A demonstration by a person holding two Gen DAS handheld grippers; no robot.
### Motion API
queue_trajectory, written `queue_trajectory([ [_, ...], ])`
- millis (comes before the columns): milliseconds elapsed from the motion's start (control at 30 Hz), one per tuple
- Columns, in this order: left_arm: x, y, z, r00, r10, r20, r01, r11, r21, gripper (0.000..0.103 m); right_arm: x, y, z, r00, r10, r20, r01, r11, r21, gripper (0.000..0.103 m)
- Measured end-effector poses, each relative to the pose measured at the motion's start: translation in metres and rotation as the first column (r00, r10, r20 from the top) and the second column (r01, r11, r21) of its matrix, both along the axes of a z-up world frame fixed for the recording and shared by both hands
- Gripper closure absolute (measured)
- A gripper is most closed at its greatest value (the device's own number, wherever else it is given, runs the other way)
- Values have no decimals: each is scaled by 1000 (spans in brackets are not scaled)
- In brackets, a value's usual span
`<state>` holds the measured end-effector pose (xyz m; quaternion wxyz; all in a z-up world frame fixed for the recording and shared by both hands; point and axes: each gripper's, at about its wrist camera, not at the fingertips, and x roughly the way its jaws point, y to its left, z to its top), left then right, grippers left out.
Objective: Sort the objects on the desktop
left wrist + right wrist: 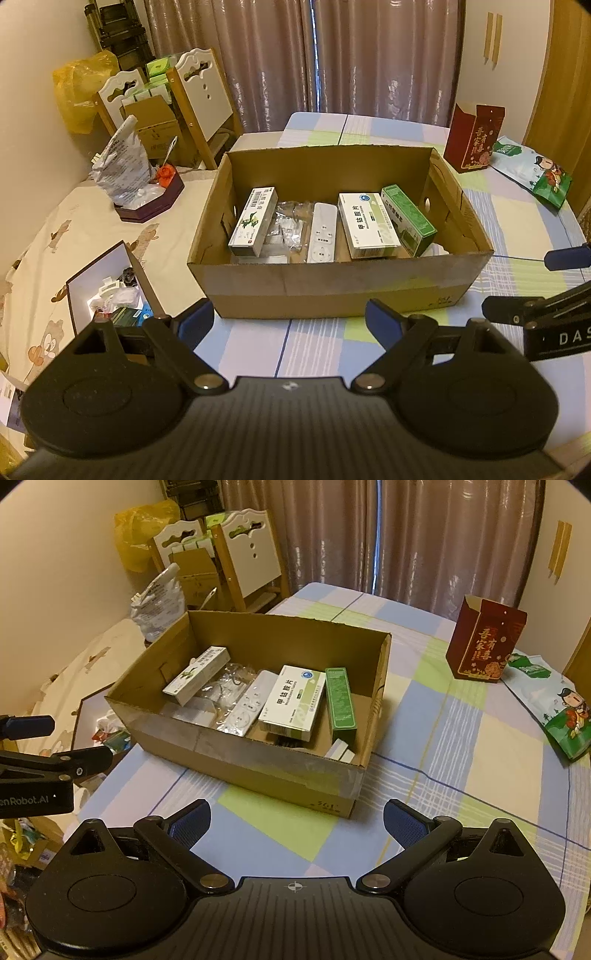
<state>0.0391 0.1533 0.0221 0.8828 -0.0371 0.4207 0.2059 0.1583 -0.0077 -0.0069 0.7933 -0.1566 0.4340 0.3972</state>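
An open cardboard box stands on the checked tablecloth. Inside lie a white medicine box with a green plant print, a white remote, a white-and-green medicine box, a green box and clear plastic packets. My left gripper is open and empty, just in front of the box. My right gripper is open and empty, near the box's front right corner.
A red paper bag and a green-and-white snack pouch sit on the table at the right. A dark tray with a plastic bag, a small open box and chairs are on the left.
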Motion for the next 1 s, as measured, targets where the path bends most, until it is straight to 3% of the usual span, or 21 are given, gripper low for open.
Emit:
queue_trajectory([
  [600,-12,-17,6,1000,24,11,-24,1000,14,16,-6,-7,5,1000,24,11,-24,1000,-6,1],
  [1000,-12,-23,5,1000,-6,23,7,1000,-4,16,-3,-7,5,1000,10,6,-10,1000,-13,1],
])
